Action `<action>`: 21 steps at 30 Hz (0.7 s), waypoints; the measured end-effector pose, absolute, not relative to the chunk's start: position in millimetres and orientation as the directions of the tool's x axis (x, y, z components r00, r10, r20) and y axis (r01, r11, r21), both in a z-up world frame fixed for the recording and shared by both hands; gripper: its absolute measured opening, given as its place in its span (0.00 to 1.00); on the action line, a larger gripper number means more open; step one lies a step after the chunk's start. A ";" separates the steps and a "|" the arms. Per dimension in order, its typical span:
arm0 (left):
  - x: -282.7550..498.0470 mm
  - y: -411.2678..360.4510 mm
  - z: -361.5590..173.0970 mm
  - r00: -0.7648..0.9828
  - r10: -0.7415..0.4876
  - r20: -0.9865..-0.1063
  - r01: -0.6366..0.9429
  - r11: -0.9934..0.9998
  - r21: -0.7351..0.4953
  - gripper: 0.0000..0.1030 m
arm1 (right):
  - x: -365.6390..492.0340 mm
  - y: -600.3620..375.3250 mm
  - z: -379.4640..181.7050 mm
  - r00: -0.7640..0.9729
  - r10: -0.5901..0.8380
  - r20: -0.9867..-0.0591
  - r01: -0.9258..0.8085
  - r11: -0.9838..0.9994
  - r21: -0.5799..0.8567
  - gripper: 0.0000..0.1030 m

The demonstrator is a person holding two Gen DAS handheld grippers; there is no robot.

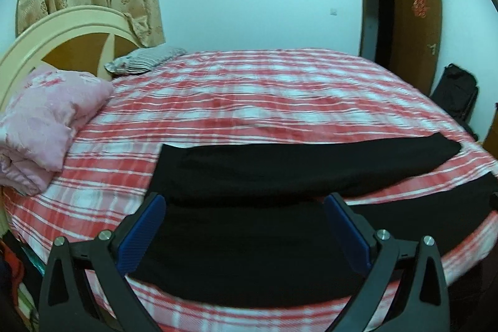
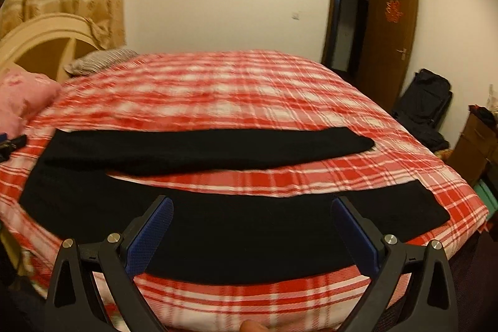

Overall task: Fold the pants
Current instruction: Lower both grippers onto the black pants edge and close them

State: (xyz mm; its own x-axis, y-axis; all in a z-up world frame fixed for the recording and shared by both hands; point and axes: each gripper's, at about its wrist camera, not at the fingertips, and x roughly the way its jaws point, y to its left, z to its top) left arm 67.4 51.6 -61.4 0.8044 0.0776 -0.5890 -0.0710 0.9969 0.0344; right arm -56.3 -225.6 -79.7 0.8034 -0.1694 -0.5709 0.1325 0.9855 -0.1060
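Note:
Black pants [image 1: 249, 248] [image 2: 249, 226] lie flat on the red and white plaid bed, waist to the left, both legs stretched out to the right with a strip of sheet between them. The far leg [image 2: 202, 148] ends near the bed's right side. My left gripper [image 1: 246, 201] hovers open over the waist part, blue pads wide apart with nothing between them. My right gripper [image 2: 252, 204] hovers open over the near leg, also empty. The other gripper's tip [image 2: 12, 143] shows at the left edge of the right wrist view.
A pink folded quilt [image 1: 46, 126] and a striped pillow [image 1: 143, 59] lie by the cream headboard [image 1: 62, 30] at left. The plaid bedsheet [image 1: 249, 95] spreads beyond the pants. An open brown door [image 2: 392, 36], a dark bag [image 2: 426, 105] and a wooden cabinet [image 2: 476, 142] stand at right.

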 end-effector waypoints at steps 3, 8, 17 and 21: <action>87.7 68.7 -74.2 0.783 0.107 -0.613 -0.093 0.994 0.055 1.00 | -41.9 -243.0 -90.0 0.770 -0.194 -0.608 0.164 0.981 -0.105 0.99; 126.8 98.6 -89.5 0.749 0.171 -0.640 -0.119 0.985 0.123 1.00 | -17.7 -268.5 -91.9 0.734 -0.231 -0.639 0.196 0.972 -0.126 0.99; 190.7 159.6 -105.1 0.710 0.265 -0.653 -0.169 0.964 0.207 1.00 | 30.2 -292.7 -85.3 0.717 -0.235 -0.657 0.182 0.972 -0.149 0.99; 217.4 179.4 -120.1 0.678 0.226 -0.699 -0.154 0.974 0.165 0.84 | 53.2 -298.4 -87.1 0.702 -0.220 -0.677 0.172 0.975 -0.139 0.99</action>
State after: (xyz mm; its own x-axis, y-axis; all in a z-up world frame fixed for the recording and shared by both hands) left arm 217.4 179.4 -120.1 0.6782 0.2258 -0.6993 -0.1538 0.9742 0.1655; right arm 53.2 -298.4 -87.1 0.7020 -0.2202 -0.6773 0.1721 0.9753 -0.1387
